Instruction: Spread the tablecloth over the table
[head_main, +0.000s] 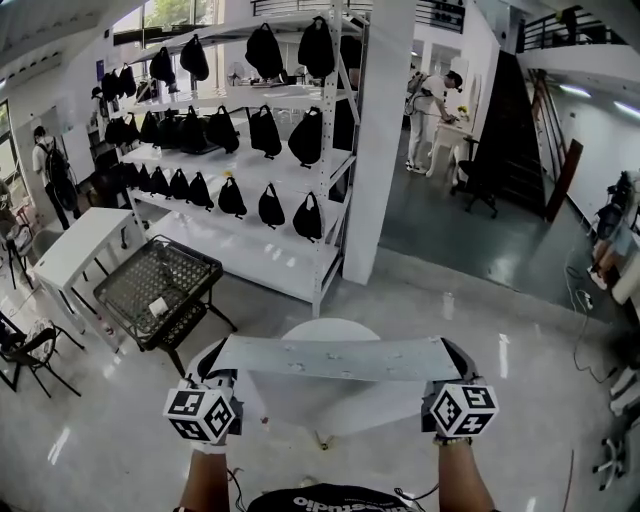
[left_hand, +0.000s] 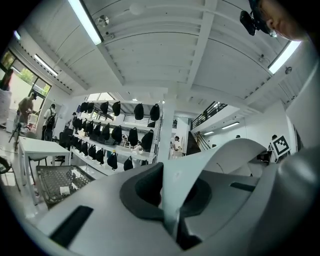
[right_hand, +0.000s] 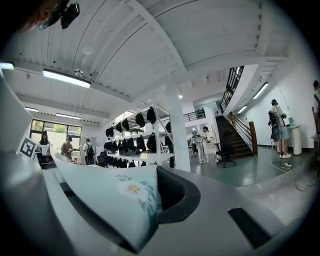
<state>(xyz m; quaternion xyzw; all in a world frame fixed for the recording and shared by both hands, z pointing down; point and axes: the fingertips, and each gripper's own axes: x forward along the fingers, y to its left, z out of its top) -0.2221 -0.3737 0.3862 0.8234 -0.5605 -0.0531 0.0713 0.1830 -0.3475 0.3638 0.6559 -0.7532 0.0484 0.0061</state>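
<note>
Over round tabletop (head_main: 330, 327), pinching tablecloth (head_main: 340, 357) corners with fingers of left gripper (head_main: 215, 372) and right gripper (head_main: 455, 368) clamped tight; likely light, floppy, corner grip best.

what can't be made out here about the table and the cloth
- Table: head view, the stretched tablecloth covers all but its far rim.
- Tablecloth's print: one flower shows in the right gripper view at the right hand-held gripper; too small in head view.
- Person at the back: too small in every view.

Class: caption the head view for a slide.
Left gripper and right gripper stretch a tablecloth over a round table.
</note>
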